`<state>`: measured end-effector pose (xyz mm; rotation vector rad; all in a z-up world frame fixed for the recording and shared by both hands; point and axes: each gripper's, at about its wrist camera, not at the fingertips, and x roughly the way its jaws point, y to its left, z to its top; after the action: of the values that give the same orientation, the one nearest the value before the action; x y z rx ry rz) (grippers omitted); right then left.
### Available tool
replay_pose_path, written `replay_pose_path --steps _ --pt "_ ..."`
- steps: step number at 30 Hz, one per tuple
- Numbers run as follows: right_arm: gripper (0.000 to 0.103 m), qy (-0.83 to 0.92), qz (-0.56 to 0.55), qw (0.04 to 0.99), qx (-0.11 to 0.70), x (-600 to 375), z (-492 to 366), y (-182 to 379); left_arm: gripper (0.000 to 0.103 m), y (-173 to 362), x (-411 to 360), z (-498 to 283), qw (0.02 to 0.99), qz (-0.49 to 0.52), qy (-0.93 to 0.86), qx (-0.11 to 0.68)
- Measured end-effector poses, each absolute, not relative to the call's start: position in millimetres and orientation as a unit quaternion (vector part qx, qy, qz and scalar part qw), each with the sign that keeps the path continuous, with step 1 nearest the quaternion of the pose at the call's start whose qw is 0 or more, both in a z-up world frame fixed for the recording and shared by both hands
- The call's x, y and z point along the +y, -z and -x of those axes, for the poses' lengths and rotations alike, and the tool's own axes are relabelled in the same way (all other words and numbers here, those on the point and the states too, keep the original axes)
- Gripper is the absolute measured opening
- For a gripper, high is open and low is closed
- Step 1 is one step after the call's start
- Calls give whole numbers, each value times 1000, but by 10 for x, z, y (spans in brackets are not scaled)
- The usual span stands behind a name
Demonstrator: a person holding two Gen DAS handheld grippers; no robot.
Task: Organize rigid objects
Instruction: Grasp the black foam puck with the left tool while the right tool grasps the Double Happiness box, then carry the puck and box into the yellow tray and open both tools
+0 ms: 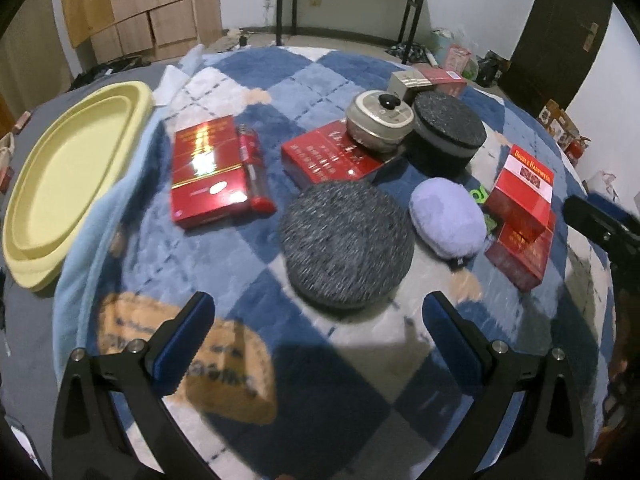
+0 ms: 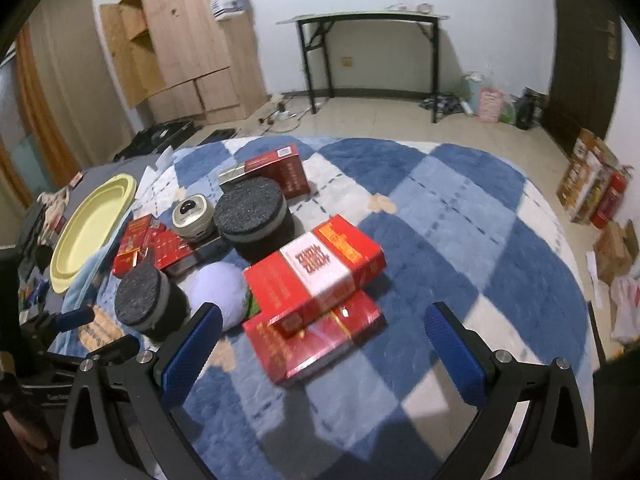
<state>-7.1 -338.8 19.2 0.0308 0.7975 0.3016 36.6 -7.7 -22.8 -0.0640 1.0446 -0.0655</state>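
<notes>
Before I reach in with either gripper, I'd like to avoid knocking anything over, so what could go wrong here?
1. The Double Happiness box lies crosswise on another red box; a nudge from the open right gripper could slide it off.
2. The metal tin rests tilted on a red box, against a grey-topped black cylinder; moving either may tip it.

Left gripper [image 1: 318, 322] with black angular arms, silver round screws at the joints, blue textured pads [image 1: 450, 330], right gripper [image 2: 322, 336] alike, black frame, triangular cut-outs, blue ribbed fingers [image 2: 192, 356]
</notes>
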Motion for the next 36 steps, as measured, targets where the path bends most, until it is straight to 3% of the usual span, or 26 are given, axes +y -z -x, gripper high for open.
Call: replay_pose_path --steps 6,24,26,27,29,36 --pt "103 -243 81 890 378 -3202 -240 -32 103 294 -70 -526 863 29 31 503" --pt "103 -276 108 883 363 -3261 -599 334 102 424 -163 -725 864 36 57 500" --pt "102 -275 94 887 358 -3249 -632 346 88 441 -141 -730 863 34 59 501" --pt "101 -275 92 889 355 -3240 -636 353 76 456 -129 -730 861 33 60 504" --pt "92 -271 89 892 350 -3198 -646 377 72 484 -103 -735 854 44 71 513" --pt "91 -250 70 905 338 -3140 -620 406 71 359 -28 -685 864 40 70 496"
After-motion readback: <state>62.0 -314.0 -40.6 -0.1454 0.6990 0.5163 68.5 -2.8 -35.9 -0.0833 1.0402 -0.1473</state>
